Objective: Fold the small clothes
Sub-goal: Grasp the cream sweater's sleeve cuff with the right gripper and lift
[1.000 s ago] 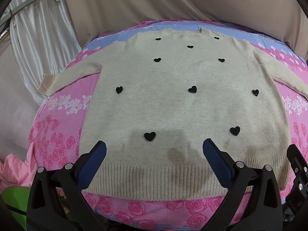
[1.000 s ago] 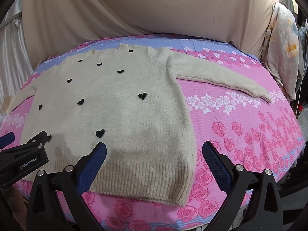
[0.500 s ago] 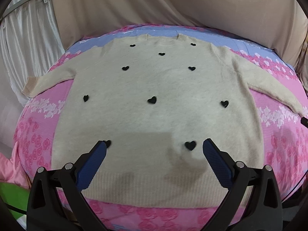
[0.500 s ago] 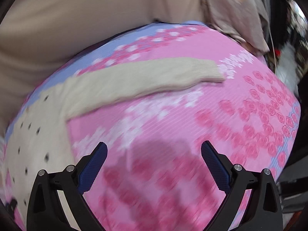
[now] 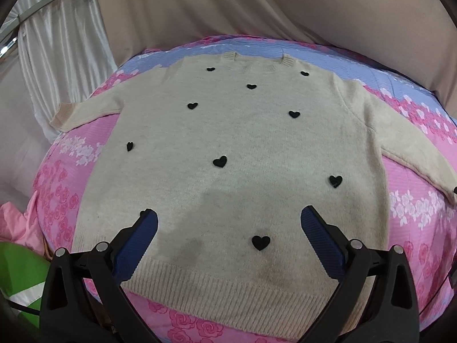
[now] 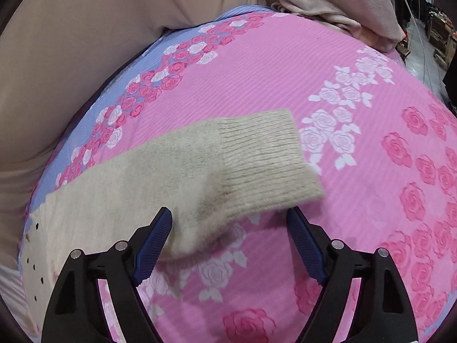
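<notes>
The cream sweater (image 5: pixel 228 154) with black hearts lies flat, face up, on the rose-printed bed (image 5: pixel 414 228), both sleeves spread outward. The step in hand looks like taking the sleeve at its ribbed cuff (image 6: pixel 265 157) to fold it in across the body.

The right gripper (image 6: pixel 228 237) hangs over that cuff, its 2 fingers closing from wide. The sleeve's near edge lies between them, and nothing is pinched yet. The left finger (image 6: pixel 154 243) seems to overlap the knit, though the fisheye makes it hard to say whether it touches.

To do it well, bite both layers at the ribbing, not the looser knit, then lift only slightly so the sleeve carries over without dragging the body askew.

The left gripper (image 5: pixel 228 243) hovers wide and empty above the hem (image 5: pixel 228 288), well placed to pin the body flat.
</notes>
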{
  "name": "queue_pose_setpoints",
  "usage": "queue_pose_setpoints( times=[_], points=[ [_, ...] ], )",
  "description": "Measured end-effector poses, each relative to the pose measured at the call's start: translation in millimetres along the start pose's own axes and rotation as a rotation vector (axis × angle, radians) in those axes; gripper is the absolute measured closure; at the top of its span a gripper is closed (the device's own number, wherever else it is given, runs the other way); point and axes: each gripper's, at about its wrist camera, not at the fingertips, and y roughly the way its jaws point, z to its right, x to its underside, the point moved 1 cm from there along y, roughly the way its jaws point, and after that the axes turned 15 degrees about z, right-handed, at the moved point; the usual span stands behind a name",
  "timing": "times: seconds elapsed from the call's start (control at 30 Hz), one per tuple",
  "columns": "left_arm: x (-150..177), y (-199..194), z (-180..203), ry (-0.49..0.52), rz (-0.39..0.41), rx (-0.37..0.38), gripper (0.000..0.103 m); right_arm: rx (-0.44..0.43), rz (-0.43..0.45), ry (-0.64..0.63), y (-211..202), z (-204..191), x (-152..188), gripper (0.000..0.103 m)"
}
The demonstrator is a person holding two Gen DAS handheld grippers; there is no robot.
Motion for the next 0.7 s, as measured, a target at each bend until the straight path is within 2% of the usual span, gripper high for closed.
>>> queue_pose_setpoints(
  times=[0.03,0.1,0.13,0.17,0.2,0.27,0.4,0.53,0.6,0.7],
  points=[
    [0,1,-1,-0.005,-0.003,-0.009,0.005,-0.007,0.010,-0.010,2,-3,-1,0.022],
    [0,3,-5,-0.016,-0.008,-0.026,0.005,-0.033,0.025,-0.018,3,-5,-2,0.030],
    [1,4,-7,-0.019,-0.009,-0.034,0.005,-0.040,0.033,-0.027,4,-7,-3,0.038],
    [1,4,-10,-0.024,-0.011,-0.041,0.005,-0.054,0.034,-0.031,5,-7,-4,0.053],
    [2,5,-11,-0.027,-0.013,-0.045,0.005,-0.068,0.030,-0.030,6,-7,-5,0.061],
    [4,6,-15,-0.033,-0.016,-0.054,0.005,-0.105,0.005,-0.014,10,-5,-7,0.092],
    [7,6,-26,-0.045,-0.018,-0.065,0.005,-0.133,0.049,-0.031,-5,-18,-16,0.092],
    [10,4,-39,-0.058,-0.020,-0.063,0.005,-0.205,0.098,-0.025,-34,-44,-31,0.093],
    [10,3,-48,-0.071,-0.015,-0.062,0.005,-0.256,0.118,-0.031,-52,-65,-37,0.093],
    [9,3,-66,-0.098,-0.005,-0.058,0.005,-0.365,0.141,-0.061,-83,-117,-42,0.093]
  ],
)
